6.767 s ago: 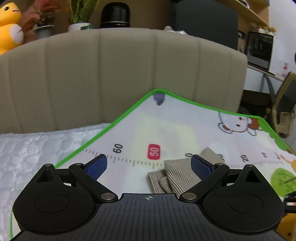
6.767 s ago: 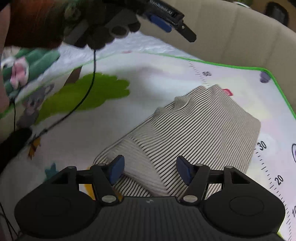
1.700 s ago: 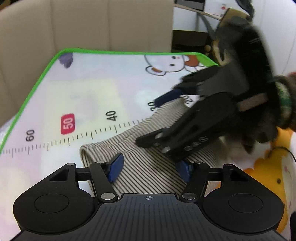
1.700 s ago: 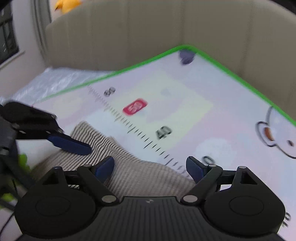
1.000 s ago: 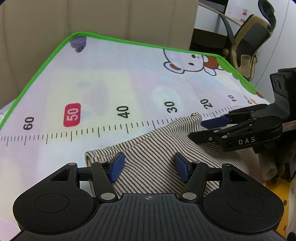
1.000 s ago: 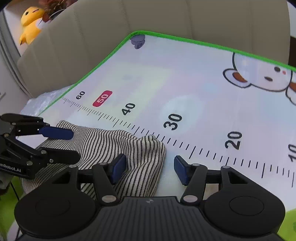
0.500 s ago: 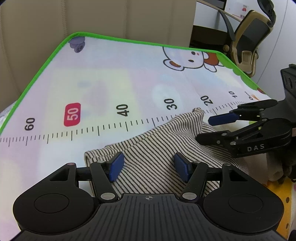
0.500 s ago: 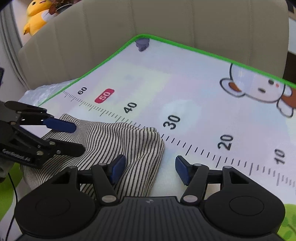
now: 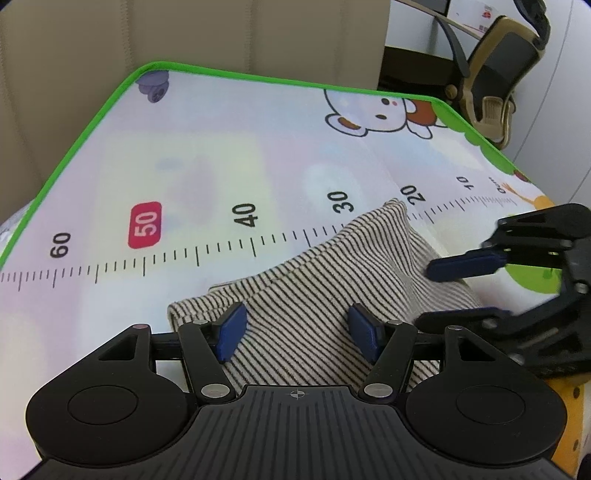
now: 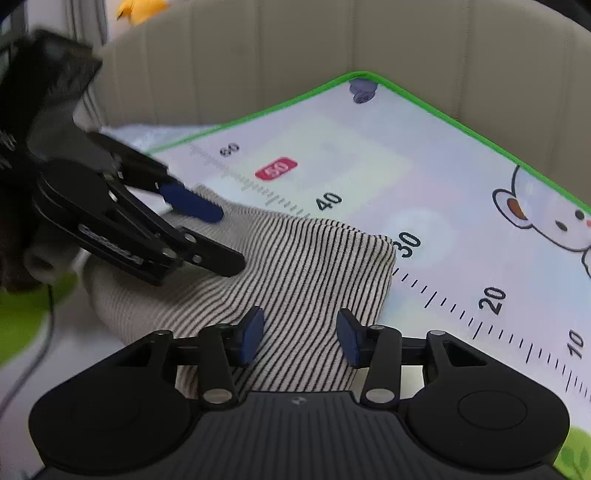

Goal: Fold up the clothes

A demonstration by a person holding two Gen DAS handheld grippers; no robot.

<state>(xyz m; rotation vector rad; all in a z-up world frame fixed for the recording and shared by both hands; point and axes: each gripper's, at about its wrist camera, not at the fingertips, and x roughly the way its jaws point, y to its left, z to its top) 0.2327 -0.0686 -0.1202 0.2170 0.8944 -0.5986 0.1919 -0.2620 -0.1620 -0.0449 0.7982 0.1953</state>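
Observation:
A folded beige garment with thin dark stripes (image 9: 317,280) lies on a cartoon play mat (image 9: 207,162) by the printed ruler marks. My left gripper (image 9: 298,328) is open and hovers just over the garment's near edge. My right gripper (image 9: 436,291) comes in from the right at the garment's right side, open. In the right wrist view the garment (image 10: 310,266) lies under my open right gripper (image 10: 300,336), and my left gripper (image 10: 225,240) reaches over the garment's left part, open. Neither pair of fingers holds cloth.
The mat has a green border (image 9: 92,122) and lies on a bed with a beige padded headboard (image 9: 192,33). An office chair (image 9: 506,77) stands beyond the mat's far right corner. A yellow plush toy (image 10: 140,9) sits behind the headboard.
Both grippers have shifted closer over the garment. The right gripper's fingers have narrowed a little and moved left onto the cloth. The garment's far corner now lies nearer the 20 mark.

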